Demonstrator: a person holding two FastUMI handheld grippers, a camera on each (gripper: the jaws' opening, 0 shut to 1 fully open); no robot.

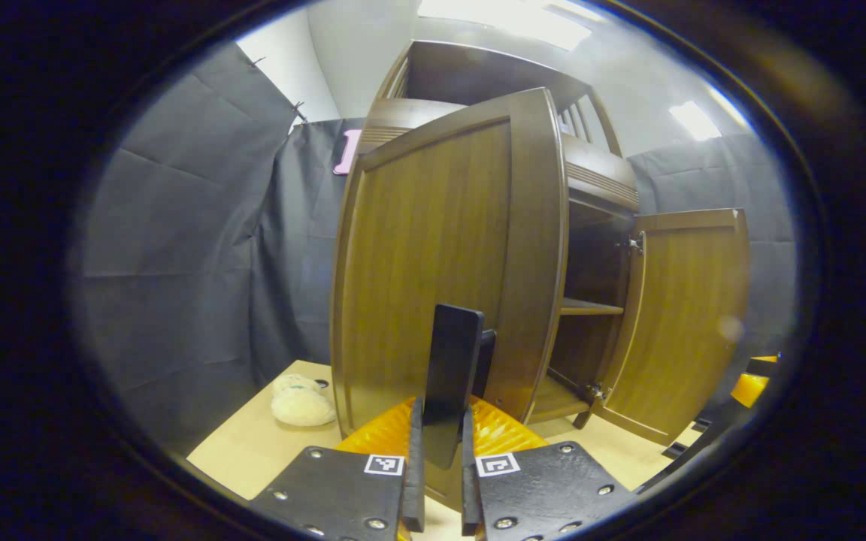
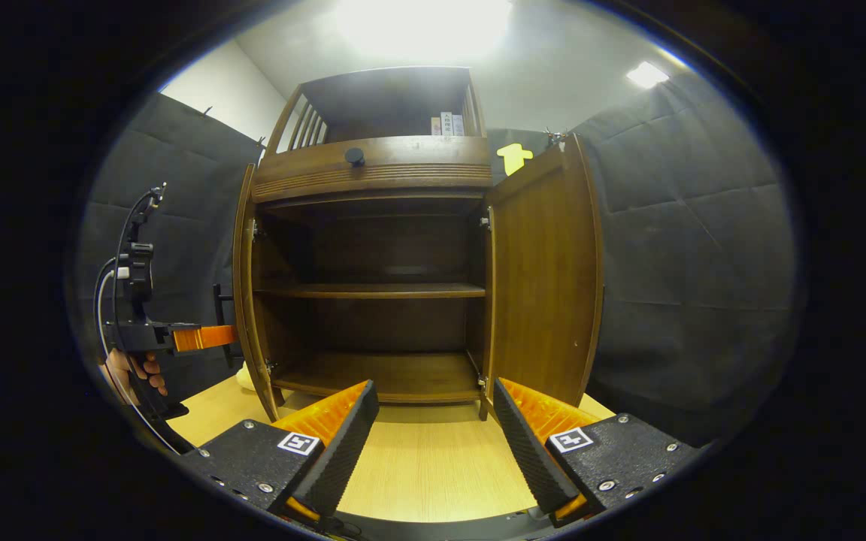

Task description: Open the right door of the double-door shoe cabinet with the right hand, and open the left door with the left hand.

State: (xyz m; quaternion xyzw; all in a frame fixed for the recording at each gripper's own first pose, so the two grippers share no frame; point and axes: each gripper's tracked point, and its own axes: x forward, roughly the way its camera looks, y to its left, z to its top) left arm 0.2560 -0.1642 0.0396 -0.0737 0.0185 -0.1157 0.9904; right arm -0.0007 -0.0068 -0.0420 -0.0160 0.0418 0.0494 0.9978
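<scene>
Wooden left door [image 1: 433, 255] handle [image 1: 452, 376] sits between the left jaws.

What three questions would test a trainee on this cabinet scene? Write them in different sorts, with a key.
1. True or false: the right door is closed.
2. The left gripper is clamped on: A) the left door's handle; B) a shelf edge; C) a drawer knob.
3. Fill in: the right gripper has its jaws ____, holding nothing.
Key: 1 false; 2 A; 3 open.
</scene>
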